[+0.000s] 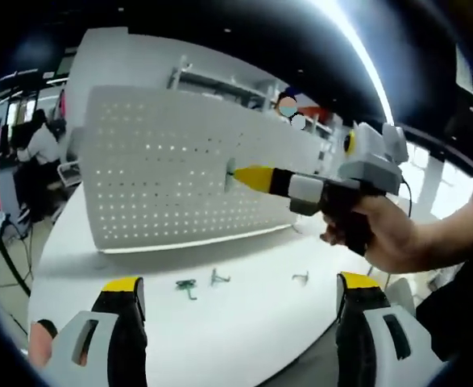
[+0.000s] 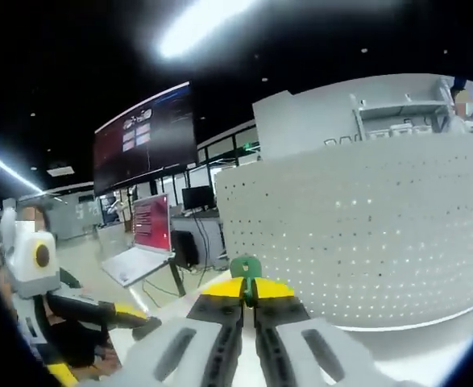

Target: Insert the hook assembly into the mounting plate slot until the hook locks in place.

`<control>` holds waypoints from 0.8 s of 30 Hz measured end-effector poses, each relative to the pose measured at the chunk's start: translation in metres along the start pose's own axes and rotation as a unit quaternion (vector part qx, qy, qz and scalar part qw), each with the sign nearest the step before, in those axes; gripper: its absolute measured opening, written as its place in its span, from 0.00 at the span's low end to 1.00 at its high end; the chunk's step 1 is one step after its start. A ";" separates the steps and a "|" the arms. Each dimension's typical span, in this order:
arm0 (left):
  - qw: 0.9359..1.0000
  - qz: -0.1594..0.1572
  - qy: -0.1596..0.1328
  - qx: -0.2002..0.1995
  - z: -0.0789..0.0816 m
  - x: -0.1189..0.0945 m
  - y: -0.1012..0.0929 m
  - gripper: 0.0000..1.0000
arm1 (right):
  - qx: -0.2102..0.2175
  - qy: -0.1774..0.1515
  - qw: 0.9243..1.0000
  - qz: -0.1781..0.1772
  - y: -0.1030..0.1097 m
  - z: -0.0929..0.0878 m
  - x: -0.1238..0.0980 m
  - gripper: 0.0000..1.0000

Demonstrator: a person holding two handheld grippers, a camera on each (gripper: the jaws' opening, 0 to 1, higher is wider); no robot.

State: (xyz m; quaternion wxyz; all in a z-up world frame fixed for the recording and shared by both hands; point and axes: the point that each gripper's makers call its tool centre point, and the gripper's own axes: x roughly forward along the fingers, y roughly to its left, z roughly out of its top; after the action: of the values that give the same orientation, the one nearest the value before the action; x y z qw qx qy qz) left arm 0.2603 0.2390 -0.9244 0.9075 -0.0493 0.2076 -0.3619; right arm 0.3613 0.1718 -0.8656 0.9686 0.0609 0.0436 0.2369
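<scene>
- Insertion step in hand, by the look of it: right gripper [image 1: 238,176], yellow-tipped, reaching across the left gripper view to the white perforated metal mounting plate [image 1: 155,173]; tips right at the plate face, contact itself too small to settle.
- Clenched on a small green plastic hook assembly [image 2: 245,268] in the right gripper view; green head poking up between the two yellow pads [image 2: 222,289]; jaws drawn close around it; plate [image 2: 365,234] upright just beyond.
- Seen from the left gripper view, a pale green speck of the same hook [image 1: 230,174] between the tips and the plate; seated in a slot or merely pressed against it: cannot tell.
- Left gripper [image 1: 240,290] released, holding nothing; jaws wide apart, low over the round white table [image 1: 244,322].
- Lying loose on the table in front of the plate: another green hook [image 1: 187,286], with two grey wire hooks [image 1: 219,278] and [image 1: 300,278] to its right; all well apart from either gripper.
- Next move, as a judgement: line the hook's tabs with one slot, push straight in, then press down until locked; grip kept firm, no twist; plate possibly apt to tip backward under the push.
- Left gripper free to brace the plate if needed.
</scene>
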 end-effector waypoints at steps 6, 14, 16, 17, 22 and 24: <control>1.000 -0.007 0.000 -0.009 -0.005 0.001 -0.001 1.00 | -0.007 -0.015 1.000 -0.026 -0.023 0.012 0.013 0.00; 1.000 -0.007 0.004 -0.010 -0.009 0.000 0.002 1.00 | -0.020 -0.032 0.997 -0.073 -0.056 0.022 0.024 0.00; 1.000 -0.006 0.008 -0.007 -0.011 -0.001 0.003 1.00 | -0.019 -0.035 0.996 -0.086 -0.070 0.025 0.028 0.00; 1.000 -0.006 0.008 -0.007 -0.011 -0.002 0.004 1.00 | -0.022 -0.036 0.995 -0.094 -0.078 0.027 0.030 0.00; 1.000 0.002 0.014 -0.013 -0.013 -0.004 0.009 1.00 | -0.036 -0.051 0.991 -0.117 -0.104 0.042 0.039 0.00; 1.000 0.009 0.018 -0.012 -0.014 -0.005 0.013 1.00 | -0.036 -0.059 0.989 -0.132 -0.115 0.049 0.040 0.00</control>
State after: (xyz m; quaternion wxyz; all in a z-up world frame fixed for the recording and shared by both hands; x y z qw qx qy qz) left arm 0.2593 0.2526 -0.9381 0.9063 -0.0520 0.2285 -0.3516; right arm 0.4544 0.0839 -0.8357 0.9939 0.0339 -0.0145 0.1044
